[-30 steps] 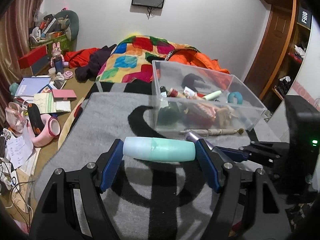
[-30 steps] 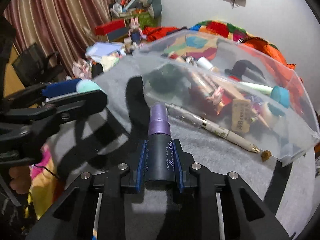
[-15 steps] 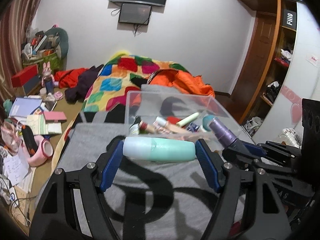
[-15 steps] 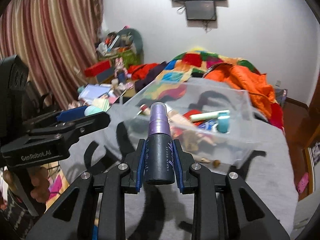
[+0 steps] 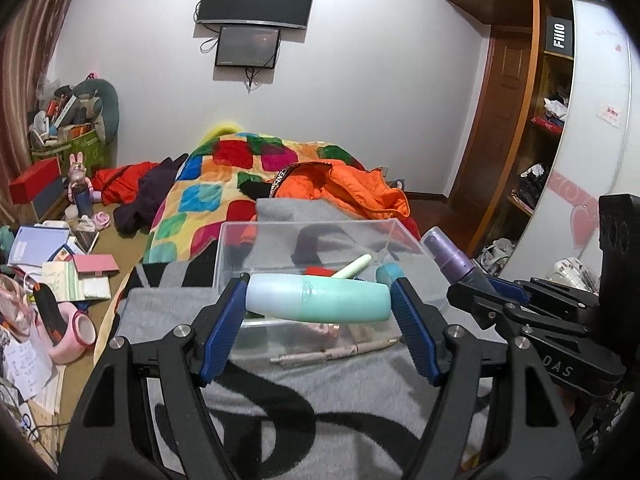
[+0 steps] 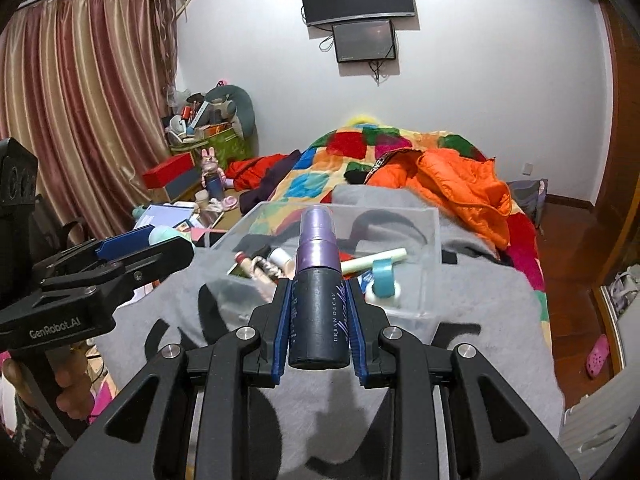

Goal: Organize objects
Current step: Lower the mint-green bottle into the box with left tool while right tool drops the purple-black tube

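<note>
My left gripper (image 5: 318, 304) is shut on a mint-green and white bottle (image 5: 320, 302), held crosswise above the near edge of a clear plastic box (image 5: 240, 240). My right gripper (image 6: 318, 312) is shut on a dark spray bottle with a purple cap (image 6: 318, 300), also held above the box's (image 6: 434, 240) near side; it also shows in the left wrist view (image 5: 452, 258). The box holds several small cosmetics and tubes. A pen (image 5: 332, 354) lies on the grey blanket (image 5: 360, 420) in front of the box.
The box sits on a bed with a colourful quilt (image 5: 200, 192) and an orange jacket (image 5: 352, 192) behind it. Books, boxes and a pink item (image 5: 76, 336) clutter the floor at left. A wardrobe (image 5: 540, 140) stands at right.
Both grippers have risen with their bottles and now look over the box from higher up. The room's far wall and screens have come into view.
</note>
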`<move>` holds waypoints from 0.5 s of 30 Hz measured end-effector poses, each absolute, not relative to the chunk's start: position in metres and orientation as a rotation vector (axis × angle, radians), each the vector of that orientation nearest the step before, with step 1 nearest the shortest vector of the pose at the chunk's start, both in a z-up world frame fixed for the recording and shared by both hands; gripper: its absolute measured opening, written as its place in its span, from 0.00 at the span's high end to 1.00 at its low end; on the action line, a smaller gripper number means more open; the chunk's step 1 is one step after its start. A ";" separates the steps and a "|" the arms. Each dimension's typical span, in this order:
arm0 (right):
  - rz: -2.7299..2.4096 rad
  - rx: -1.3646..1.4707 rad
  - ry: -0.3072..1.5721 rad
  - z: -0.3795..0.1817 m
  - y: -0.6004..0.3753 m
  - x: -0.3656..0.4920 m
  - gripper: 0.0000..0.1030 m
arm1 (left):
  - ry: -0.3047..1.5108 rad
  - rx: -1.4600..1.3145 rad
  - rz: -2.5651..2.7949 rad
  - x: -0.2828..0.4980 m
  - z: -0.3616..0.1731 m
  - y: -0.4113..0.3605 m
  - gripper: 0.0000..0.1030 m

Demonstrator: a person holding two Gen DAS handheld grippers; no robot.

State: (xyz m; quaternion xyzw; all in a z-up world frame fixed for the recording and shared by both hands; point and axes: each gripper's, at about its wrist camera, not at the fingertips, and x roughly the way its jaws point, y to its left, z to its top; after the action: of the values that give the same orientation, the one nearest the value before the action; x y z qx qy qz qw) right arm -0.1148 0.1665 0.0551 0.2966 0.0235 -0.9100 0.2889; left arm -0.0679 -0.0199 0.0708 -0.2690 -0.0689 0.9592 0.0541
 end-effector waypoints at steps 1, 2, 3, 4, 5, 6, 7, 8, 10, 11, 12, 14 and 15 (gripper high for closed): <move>-2.432 0.789 0.061 0.056 0.167 -0.117 0.77 | -0.206 -0.814 2.914 -0.070 0.071 -0.019 0.29; -2.432 0.787 0.062 0.057 0.167 -0.119 0.78 | -0.203 -0.812 2.914 -0.072 0.072 -0.019 0.29; -2.432 0.784 0.066 0.058 0.166 -0.122 0.78 | -0.199 -0.813 2.915 -0.075 0.072 -0.018 0.29; -2.435 0.779 0.070 0.059 0.166 -0.124 0.77 | -0.196 -0.814 2.916 -0.077 0.072 -0.018 0.29; -2.435 0.774 0.076 0.059 0.165 -0.126 0.78 | -0.195 -0.816 2.916 -0.081 0.071 -0.018 0.29; -2.434 0.772 0.080 0.060 0.163 -0.128 0.77 | -0.197 -0.819 2.915 -0.083 0.071 -0.018 0.29; -2.435 0.772 0.084 0.060 0.162 -0.130 0.78 | -0.200 -0.823 2.913 -0.086 0.070 -0.018 0.29; -2.435 0.773 0.088 0.059 0.160 -0.134 0.77 | -0.201 -0.828 2.911 -0.089 0.068 -0.018 0.29; -2.432 0.781 0.090 0.057 0.156 -0.140 0.77 | -0.197 -0.842 2.913 -0.095 0.065 -0.018 0.29; -2.431 0.788 0.091 0.055 0.154 -0.144 0.78 | -0.193 -0.850 2.915 -0.098 0.063 -0.019 0.29; -2.430 0.794 0.092 0.053 0.153 -0.148 0.78 | -0.189 -0.860 2.914 -0.101 0.061 -0.019 0.29; -2.425 0.814 0.085 0.049 0.150 -0.155 0.78 | -0.187 -0.879 2.912 -0.106 0.056 -0.020 0.29; -2.422 0.825 0.077 0.047 0.149 -0.159 0.78 | -0.186 -0.892 2.911 -0.110 0.053 -0.021 0.29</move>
State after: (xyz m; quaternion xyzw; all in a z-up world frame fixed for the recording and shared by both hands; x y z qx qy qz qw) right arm -0.1590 0.1487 0.0466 0.3088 0.0288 -0.9064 0.2869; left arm -0.1097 -0.0205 0.0531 -0.2920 -0.0610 0.9534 0.0459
